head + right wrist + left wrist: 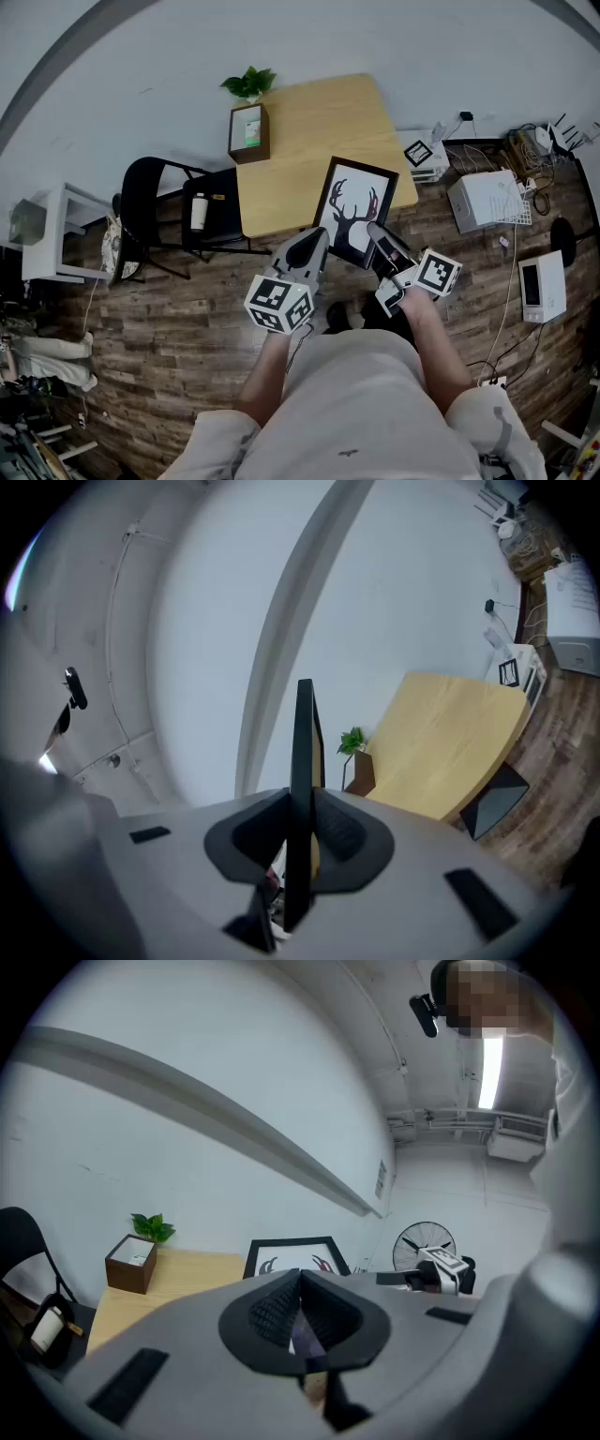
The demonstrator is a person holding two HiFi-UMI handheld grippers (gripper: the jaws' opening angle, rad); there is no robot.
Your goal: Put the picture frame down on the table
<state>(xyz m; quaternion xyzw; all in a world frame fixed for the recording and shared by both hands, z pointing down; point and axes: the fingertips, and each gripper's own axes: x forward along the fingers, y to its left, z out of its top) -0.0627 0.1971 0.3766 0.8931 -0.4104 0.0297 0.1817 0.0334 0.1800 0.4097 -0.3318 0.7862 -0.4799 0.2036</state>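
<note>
Pale shirt (356,403) and two bare forearms fill the bottom of the head view, each hand gripping a tool with a marker cube. Just above them, at the centre of that view, the frame (354,208) is carried between both tools: black-edged, with a dark antlered deer head on white. It sits tilted over the near right corner of the table (309,131), its lower part hanging out past the table edge above the wood floor (178,319). Whether it touches the tabletop I cannot tell.

The left tongs (316,242) meet the frame at its lower left edge. In the left gripper view they are pressed in on a thin pale sliver, with the picture rising just beyond them. The right tongs (378,232) take the lower right edge. In the right gripper view they pinch the frame edge-on, a dark strip standing straight up between the pads.

At the upper left corner of the table stands a brown box (248,133) with a small green plant (249,82) behind it. A black chair (150,202) stands against the table's left side.
</note>
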